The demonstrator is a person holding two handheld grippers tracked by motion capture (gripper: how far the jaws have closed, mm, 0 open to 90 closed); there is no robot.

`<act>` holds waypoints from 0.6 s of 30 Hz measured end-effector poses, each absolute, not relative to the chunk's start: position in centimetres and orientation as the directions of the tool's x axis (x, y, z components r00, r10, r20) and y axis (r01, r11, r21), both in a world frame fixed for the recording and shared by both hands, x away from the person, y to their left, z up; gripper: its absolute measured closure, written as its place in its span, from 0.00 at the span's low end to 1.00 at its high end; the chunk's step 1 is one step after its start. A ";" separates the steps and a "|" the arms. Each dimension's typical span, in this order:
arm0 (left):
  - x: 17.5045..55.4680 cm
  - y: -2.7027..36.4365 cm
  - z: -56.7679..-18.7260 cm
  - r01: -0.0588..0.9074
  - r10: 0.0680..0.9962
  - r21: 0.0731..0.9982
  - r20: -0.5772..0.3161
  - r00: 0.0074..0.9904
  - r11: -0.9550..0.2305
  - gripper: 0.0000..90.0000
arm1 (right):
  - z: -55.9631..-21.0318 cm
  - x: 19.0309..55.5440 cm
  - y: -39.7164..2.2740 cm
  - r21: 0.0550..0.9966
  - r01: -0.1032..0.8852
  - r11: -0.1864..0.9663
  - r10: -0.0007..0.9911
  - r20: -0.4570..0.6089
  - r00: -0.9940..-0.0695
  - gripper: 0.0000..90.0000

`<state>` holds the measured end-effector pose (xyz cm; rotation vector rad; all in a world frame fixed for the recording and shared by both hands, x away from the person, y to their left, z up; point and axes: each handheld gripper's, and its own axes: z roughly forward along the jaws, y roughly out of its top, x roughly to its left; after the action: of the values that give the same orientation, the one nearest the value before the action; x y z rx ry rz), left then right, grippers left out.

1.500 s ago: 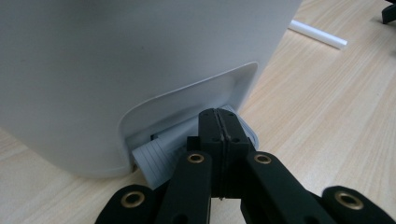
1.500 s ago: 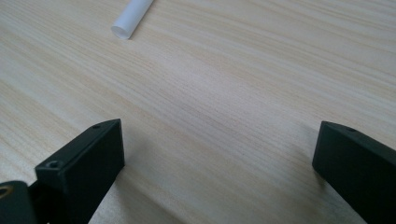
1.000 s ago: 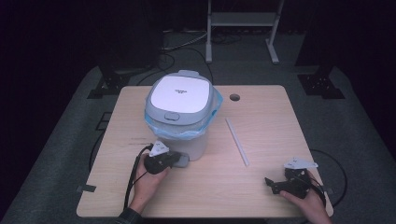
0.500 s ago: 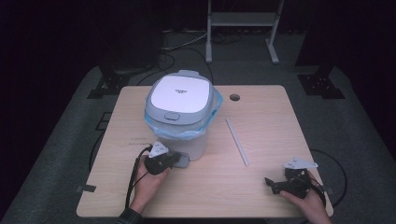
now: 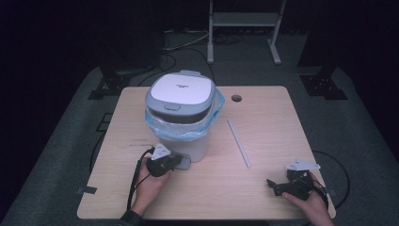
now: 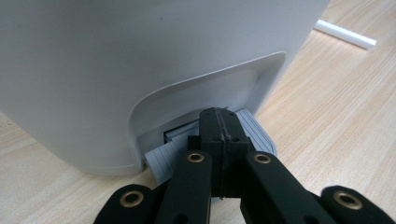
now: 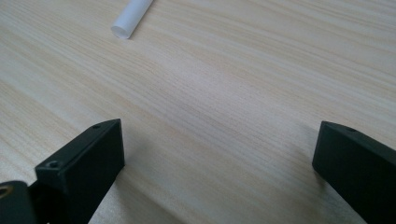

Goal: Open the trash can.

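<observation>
A white pedal bin (image 5: pixel 181 141) with a closed lid (image 5: pixel 180 88) and a blue bag liner (image 5: pixel 162 126) stands on the wooden table (image 5: pixel 268 113), left of centre. My left gripper (image 5: pixel 178 162) lies at its foot, shut, jaws pressed together with nothing between them. In the left gripper view the closed tips (image 6: pixel 218 117) rest on the grey ribbed pedal (image 6: pixel 257 130) in the recess of the bin wall (image 6: pixel 140 56). My right gripper (image 5: pixel 274 184) sits low at the front right, open over bare wood (image 7: pixel 219 133).
A thin white tube (image 5: pixel 239 143) lies on the table between bin and right gripper; its end (image 7: pixel 133 18) shows ahead of the right jaws. A cable hole (image 5: pixel 236 98) is at the table's back. A metal stand (image 5: pixel 244 21) is on the floor behind.
</observation>
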<state>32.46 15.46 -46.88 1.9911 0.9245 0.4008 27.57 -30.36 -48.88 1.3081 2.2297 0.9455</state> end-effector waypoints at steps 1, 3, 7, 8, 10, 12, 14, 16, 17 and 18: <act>32.5 15.5 -46.9 0.459 0.738 0.822 -0.072 0.671 -0.338 1.00 | -48.9 27.6 -30.4 0.716 0.611 0.338 0.871 0.007 -0.490 0.01; 32.5 15.5 -47.0 0.461 0.738 0.821 -0.074 0.670 -0.336 1.00 | -48.9 27.6 -30.4 0.715 0.611 0.339 0.871 0.007 -0.492 0.01; 32.5 15.4 -47.0 0.467 0.739 0.816 -0.075 0.669 -0.340 1.00 | -48.9 27.6 -30.4 0.714 0.613 0.337 0.872 0.010 -0.490 0.01; 32.6 15.4 -47.1 0.468 0.739 0.815 -0.075 0.669 -0.341 1.00 | -48.9 27.6 -30.4 0.714 0.613 0.337 0.872 0.010 -0.490 0.01; 32.6 15.5 -47.1 0.470 0.739 0.813 -0.074 0.669 -0.345 1.00 | -48.9 27.6 -30.4 0.714 0.613 0.337 0.872 0.009 -0.490 0.01; 32.5 15.4 -47.2 0.473 0.741 0.812 -0.075 0.667 -0.343 1.00 | -48.9 27.6 -30.4 0.714 0.613 0.337 0.872 0.009 -0.490 0.01; 32.5 15.3 -47.3 0.468 0.741 0.812 -0.067 0.669 -0.350 1.00 | -48.9 27.6 -30.4 0.714 0.613 0.337 0.872 0.009 -0.490 0.01; 32.5 15.3 -47.5 0.470 0.741 0.810 -0.066 0.668 -0.351 1.00 | -48.9 27.6 -30.4 0.714 0.613 0.337 0.872 0.009 -0.490 0.01; 32.5 15.3 -47.5 0.470 0.742 0.809 -0.065 0.668 -0.353 1.00 | -48.9 27.6 -30.4 0.714 0.613 0.337 0.872 0.009 -0.490 0.01; 32.5 15.2 -47.5 0.468 0.742 0.809 -0.060 0.668 -0.356 1.00 | -48.9 27.6 -30.4 0.714 0.613 0.337 0.872 0.009 -0.490 0.01</act>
<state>32.53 15.24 -47.52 2.0181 0.9355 0.4010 27.56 -30.36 -48.87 1.3115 2.2313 0.9451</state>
